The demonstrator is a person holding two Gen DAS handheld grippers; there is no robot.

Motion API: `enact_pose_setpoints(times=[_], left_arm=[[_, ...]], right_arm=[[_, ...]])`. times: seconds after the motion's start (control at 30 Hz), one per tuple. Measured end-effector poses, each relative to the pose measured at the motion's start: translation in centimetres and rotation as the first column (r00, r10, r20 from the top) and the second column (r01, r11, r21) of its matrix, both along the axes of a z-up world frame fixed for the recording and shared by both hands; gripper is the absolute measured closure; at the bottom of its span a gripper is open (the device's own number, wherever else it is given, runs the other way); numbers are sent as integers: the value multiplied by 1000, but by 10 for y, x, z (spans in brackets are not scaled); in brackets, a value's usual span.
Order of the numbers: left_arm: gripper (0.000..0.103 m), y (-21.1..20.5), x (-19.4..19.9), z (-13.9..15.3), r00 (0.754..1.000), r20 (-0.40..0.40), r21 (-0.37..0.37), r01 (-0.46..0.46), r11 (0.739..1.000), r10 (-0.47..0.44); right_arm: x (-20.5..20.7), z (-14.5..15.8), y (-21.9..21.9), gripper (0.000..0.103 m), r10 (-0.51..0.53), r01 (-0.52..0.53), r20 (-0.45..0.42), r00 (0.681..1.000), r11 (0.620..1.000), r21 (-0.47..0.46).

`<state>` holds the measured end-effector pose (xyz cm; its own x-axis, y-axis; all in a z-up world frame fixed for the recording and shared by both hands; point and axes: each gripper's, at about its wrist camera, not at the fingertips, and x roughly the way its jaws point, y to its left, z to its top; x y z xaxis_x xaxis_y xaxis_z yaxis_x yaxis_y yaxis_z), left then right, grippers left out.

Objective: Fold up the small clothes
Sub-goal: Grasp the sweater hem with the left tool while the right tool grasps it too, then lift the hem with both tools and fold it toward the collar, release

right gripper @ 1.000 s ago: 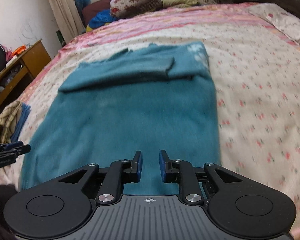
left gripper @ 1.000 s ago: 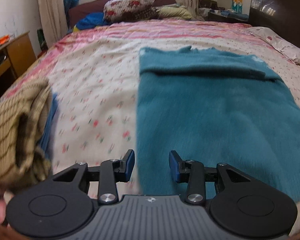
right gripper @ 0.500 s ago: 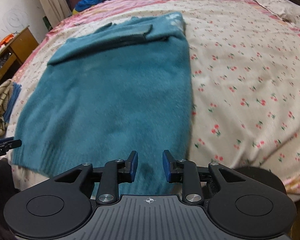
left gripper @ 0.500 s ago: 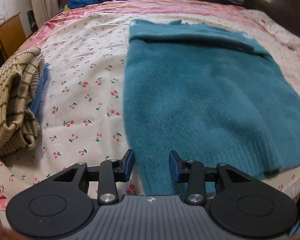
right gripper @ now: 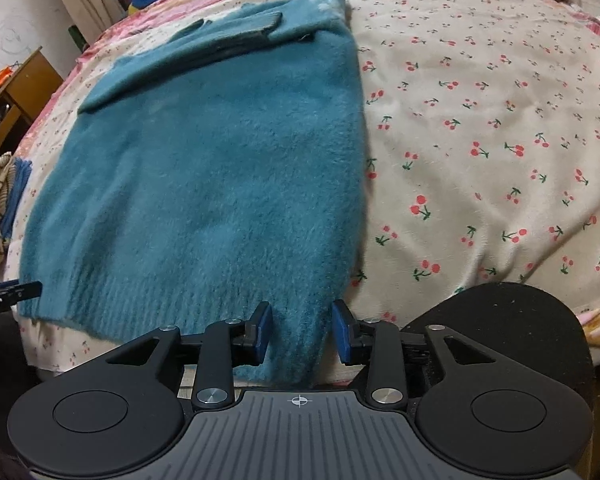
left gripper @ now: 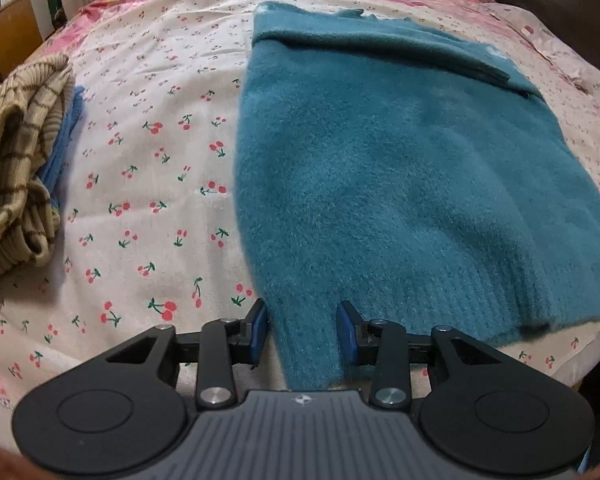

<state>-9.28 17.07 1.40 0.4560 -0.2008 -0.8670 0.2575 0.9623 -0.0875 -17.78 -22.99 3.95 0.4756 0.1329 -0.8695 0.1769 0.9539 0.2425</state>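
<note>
A teal fuzzy sweater [left gripper: 400, 168] lies flat on the bed's cherry-print sheet [left gripper: 148, 184], its ribbed hem at the near edge of the mattress and a sleeve folded across the chest at the far end (a pale patch shows near one shoulder). The left gripper [left gripper: 302, 330] sits over the hem's left corner: the knit runs up between its blue pads, which stand apart, the left pad just off the sweater's side edge and the right pad over the ribbing, neither plainly pressing the cloth; its jaws have just been closing a little. The right gripper [right gripper: 302, 330] is at the hem's right corner with the corner between its pads, a gap visible on both sides of the fabric, and its jaws have just been opening. In the right wrist view the tips of the left gripper poke in at the far left by the other hem corner. Well to the left of the sweater, a folded tan striped knit [left gripper: 16, 168] rests on something blue [left gripper: 66, 136]. A wooden cabinet [right gripper: 12, 104] stands beside the bed.
</note>
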Motion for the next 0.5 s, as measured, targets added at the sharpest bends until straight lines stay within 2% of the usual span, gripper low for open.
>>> enact_pose_setpoints(times=[0.13,0.3,0.43,0.5], left_arm=[[79,2,-1,1,1000,1,-25,-6,1000,6],[83,1,-1,3,1000,6,-25,-6,1000,6],[85,1,-1,6,1000,8,-40,-6,999,6],[86,1,-2,11,1000,19,-49,0,999,1]], right_arm=[[2,-2,-1,70,8,-8,-13,1000,999,35],[9,-8,-12,74,-35,41,-52,998,993,113],[6,-7,-20,88,-63,70,-49,997,986,153],[4,-5,-24,91,-68,72,-30,997,981,181]])
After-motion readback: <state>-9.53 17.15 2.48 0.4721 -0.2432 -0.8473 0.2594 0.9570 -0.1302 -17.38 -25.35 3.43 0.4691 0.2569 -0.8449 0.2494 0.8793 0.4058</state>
